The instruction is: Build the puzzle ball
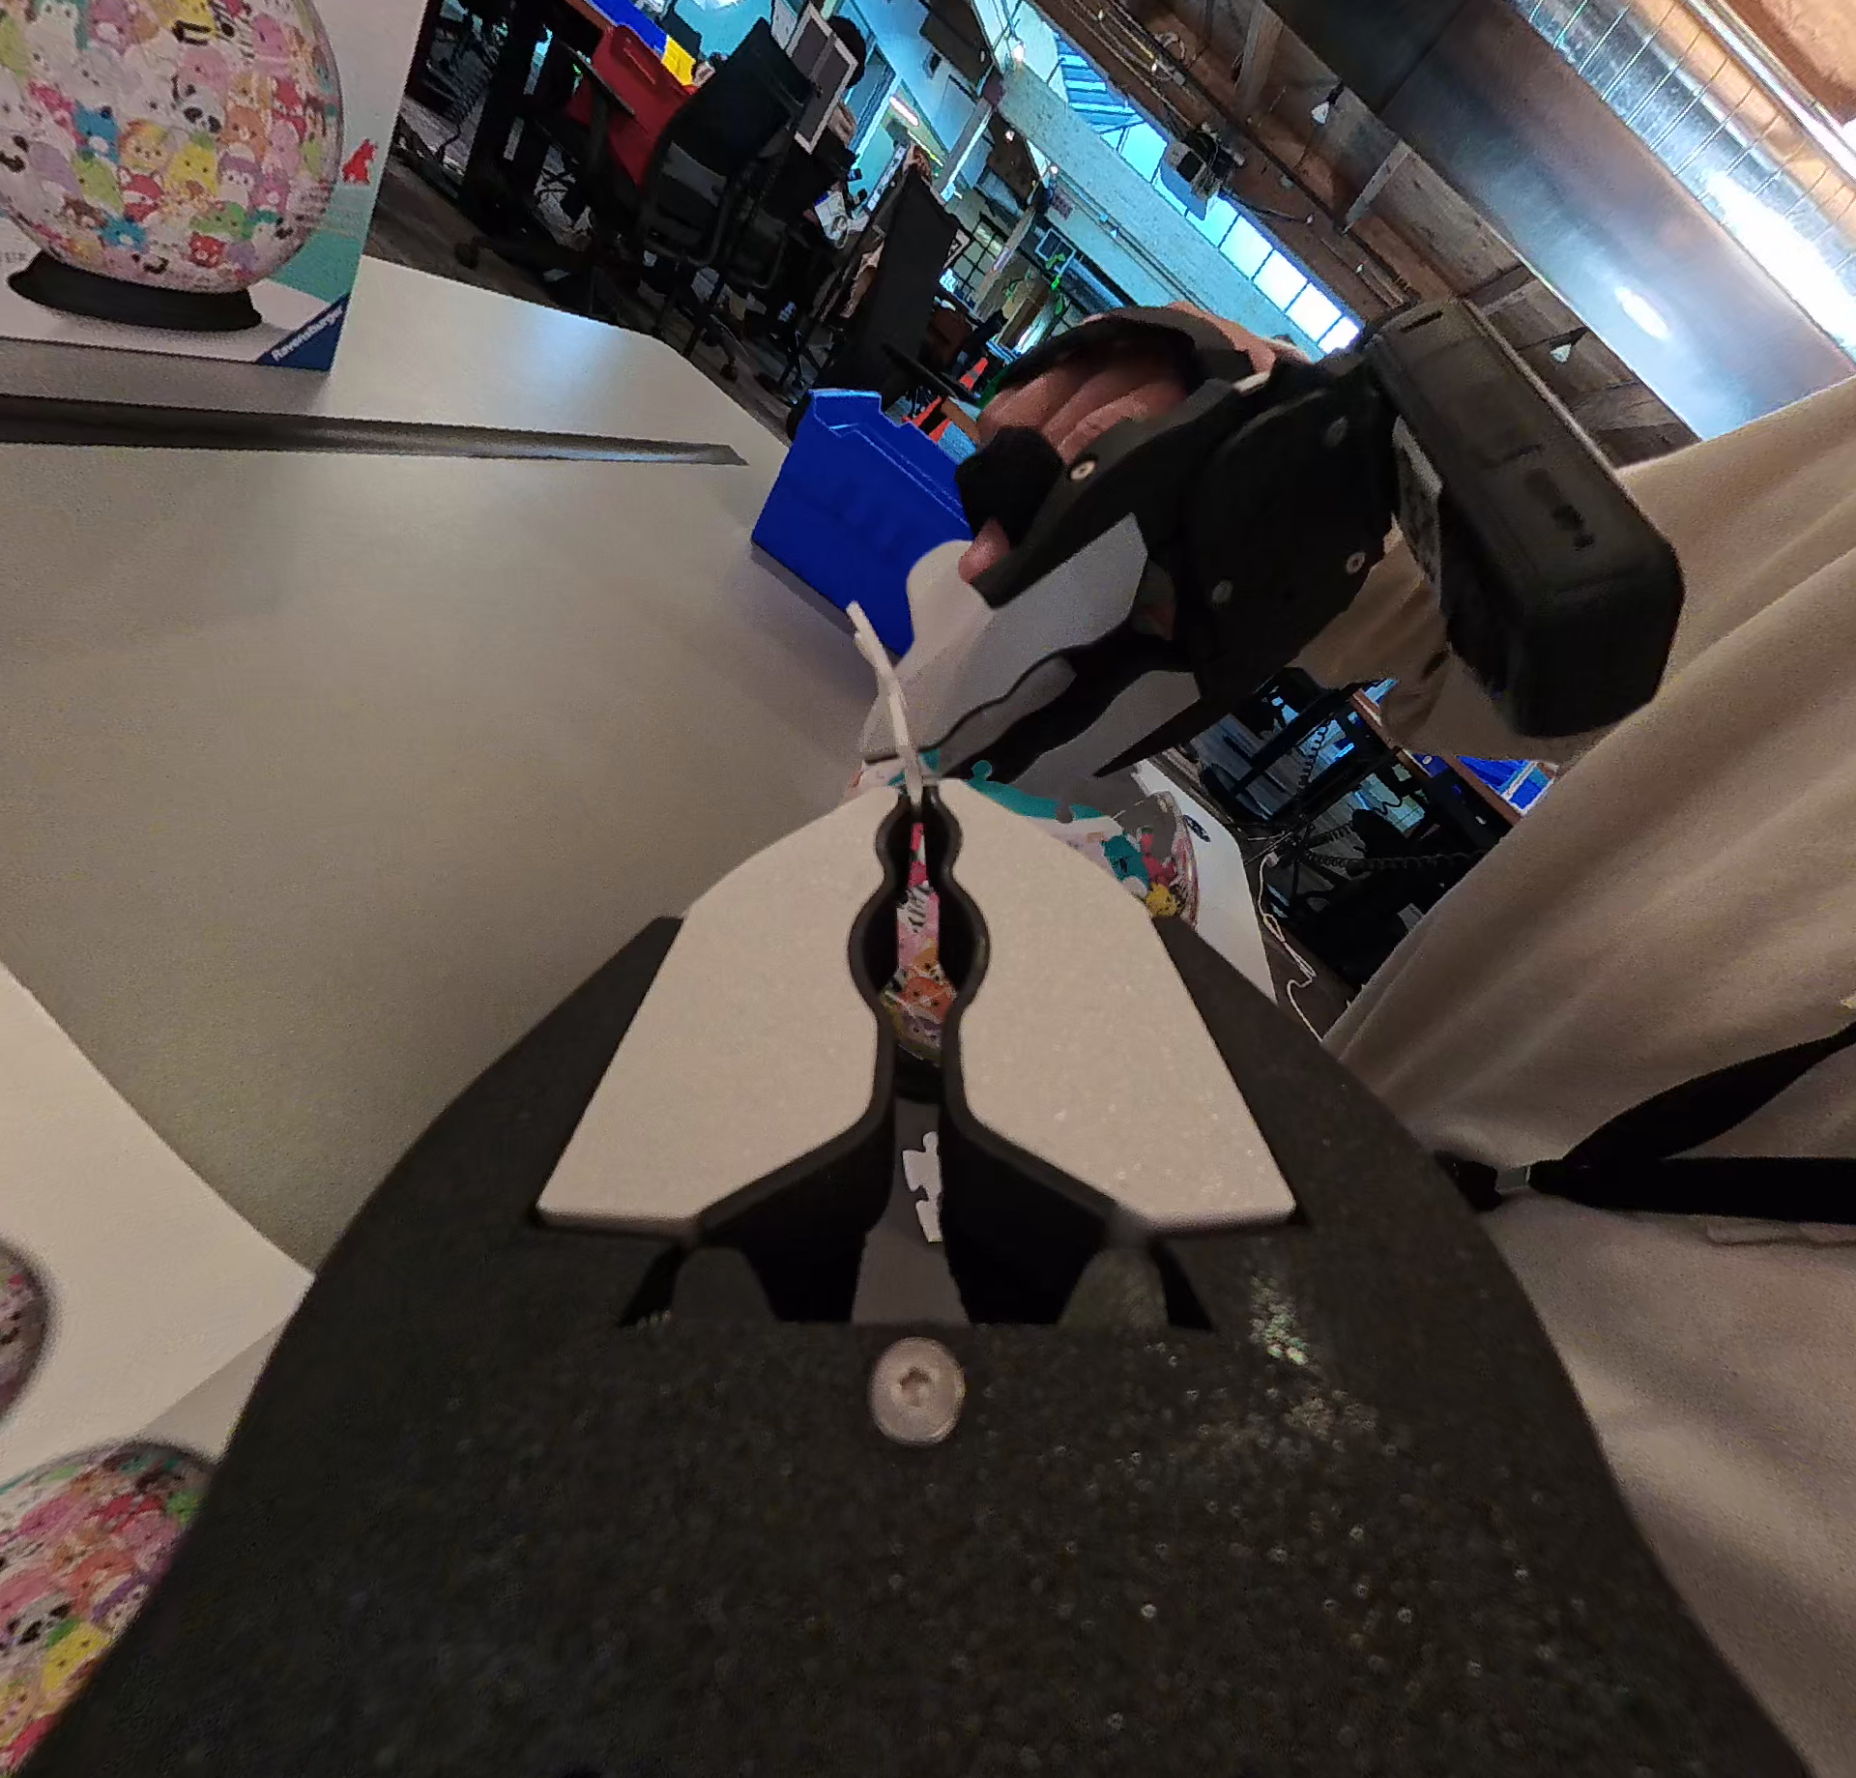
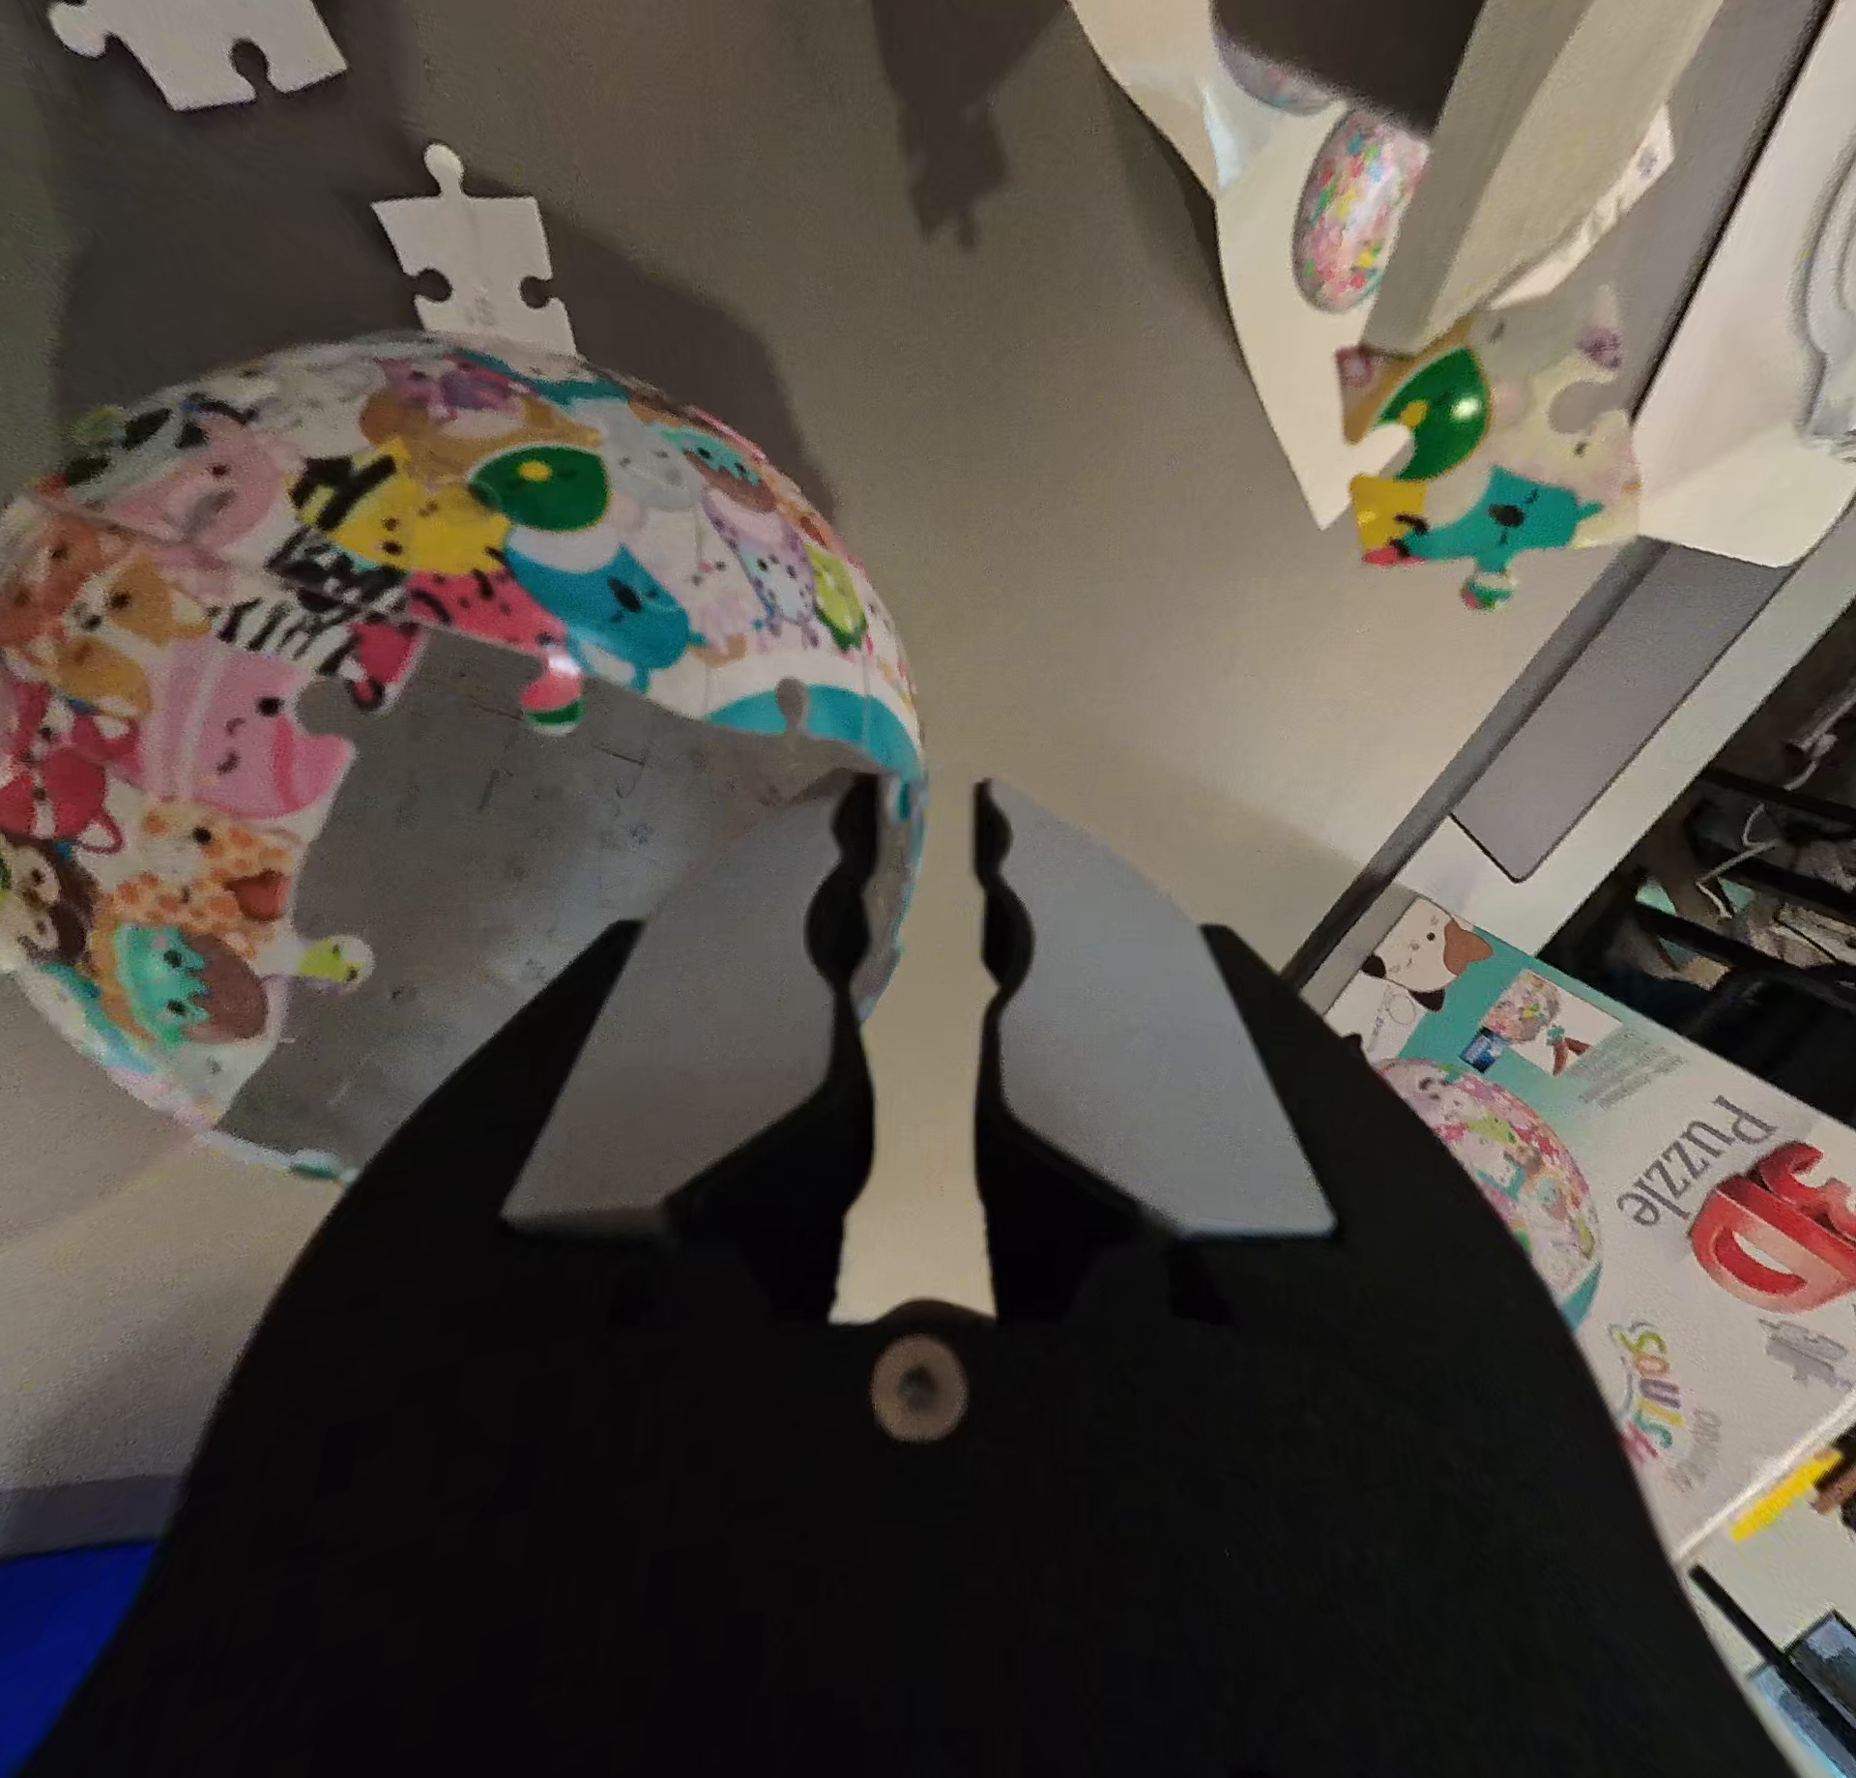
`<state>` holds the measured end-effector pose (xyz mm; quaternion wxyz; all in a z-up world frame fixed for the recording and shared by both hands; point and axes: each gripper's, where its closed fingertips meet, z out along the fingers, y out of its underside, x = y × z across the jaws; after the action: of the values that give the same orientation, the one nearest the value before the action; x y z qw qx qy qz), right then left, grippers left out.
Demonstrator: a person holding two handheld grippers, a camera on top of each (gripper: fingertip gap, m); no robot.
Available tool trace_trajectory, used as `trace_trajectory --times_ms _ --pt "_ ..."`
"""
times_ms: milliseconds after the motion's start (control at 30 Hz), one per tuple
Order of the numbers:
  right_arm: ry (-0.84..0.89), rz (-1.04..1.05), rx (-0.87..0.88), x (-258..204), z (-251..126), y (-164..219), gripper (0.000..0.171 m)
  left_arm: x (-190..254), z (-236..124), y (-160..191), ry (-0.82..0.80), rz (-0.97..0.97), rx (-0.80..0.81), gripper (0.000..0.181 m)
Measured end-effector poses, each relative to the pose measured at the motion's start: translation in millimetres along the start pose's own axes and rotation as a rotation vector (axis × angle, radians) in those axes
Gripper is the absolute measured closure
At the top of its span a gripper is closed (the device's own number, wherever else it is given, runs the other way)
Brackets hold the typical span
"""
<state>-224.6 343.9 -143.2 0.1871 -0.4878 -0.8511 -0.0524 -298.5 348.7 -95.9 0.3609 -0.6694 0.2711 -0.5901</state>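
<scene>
Grey tabletop point(image 2: 1155, 524) in an open workshop.
Two loose white jigsaw pieces point(image 2: 482, 258) lie beyond one half-built colourful puzzle ball point(image 2: 301, 625); left gripper point(image 1: 919, 811) clamps a piece point(image 1: 894, 700), right gripper point(image 2: 929, 806) slightly parted, empty.

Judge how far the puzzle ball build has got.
Done: a large part of the puzzle ball shell is joined. In hand: the left gripper is shut on a colourful piece cluster; the right gripper is open by the rim. Left: a big gap, plus white face-down pieces on the table.

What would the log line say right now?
left gripper: shut on puzzle piece | right gripper: open, by puzzle ball rim | ball: unfinished
</scene>
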Motion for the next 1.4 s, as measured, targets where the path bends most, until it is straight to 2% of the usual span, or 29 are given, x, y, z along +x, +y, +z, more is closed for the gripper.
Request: trace_trajectory --times_ms 33,200,333,400,533,667,733,800,900,1000,1067,1167,1200,1267,1300,1400 --pt "0.001 0.015 0.003 0 -3 1 0.146 0 0 0 -0.003 0.005 0.000 0.180" --pt "0.100 0.138 0.055 5 -33 13 0.136 -2 2 3 -0.014 0.004 -0.013 0.180" --pt "0.243 0.461 0.228 4 -81 34 0.140 1 8 9 -0.027 0.056 -0.047 0.180" --pt "0.284 0.689 0.345 -14 -95 49 0.135 3 9 8 -0.050 0.110 -0.050 0.180" --pt "0.313 1.087 0.648 -77 -106 64 0.136 24 4 -1 -0.082 0.088 -0.055 0.180" --pt "0.394 1.299 0.989 -136 -118 62 0.140 72 -2 -3 -0.140 0.166 -0.119 0.180" --pt "0.438 1.297 1.060 -159 -116 58 0.140 97 -2 2 -0.180 0.211 -0.148 0.180" --pt "0.497 1.289 1.058 -174 -110 56 0.138 117 -1 10 -0.221 0.229 -0.157 0.180" --pt "0.490 1.251 0.980 -184 -106 49 0.139 134 0 30 -0.287 0.245 -0.165 0.180" --pt "0.527 1.167 0.872 -176 -117 48 0.141 132 -8 59 -0.377 0.251 -0.158 0.180" --pt "0.511 1.073 0.783 -165 -121 45 0.141 133 -17 78 -0.391 0.207 -0.117 0.180" --pt "0.435 0.900 0.531 -138 -117 46 0.133 135 -32 104 -0.388 0.145 -0.056 0.180" --pt "0.459 0.843 0.457 -122 -119 50 0.133 136 -37 111 -0.382 0.129 -0.038 0.180" --pt "0.523 0.709 0.433 -81 -125 49 0.135 138 -45 124 -0.375 0.112 -0.009 0.180" --pt "0.492 0.654 0.443 -66 -123 45 0.136 138 -49 130 -0.377 0.110 -0.010 0.180" --pt "0.230 0.633 0.523 -35 -103 24 0.128 148 -59 132 -0.364 0.122 -0.026 0.180"
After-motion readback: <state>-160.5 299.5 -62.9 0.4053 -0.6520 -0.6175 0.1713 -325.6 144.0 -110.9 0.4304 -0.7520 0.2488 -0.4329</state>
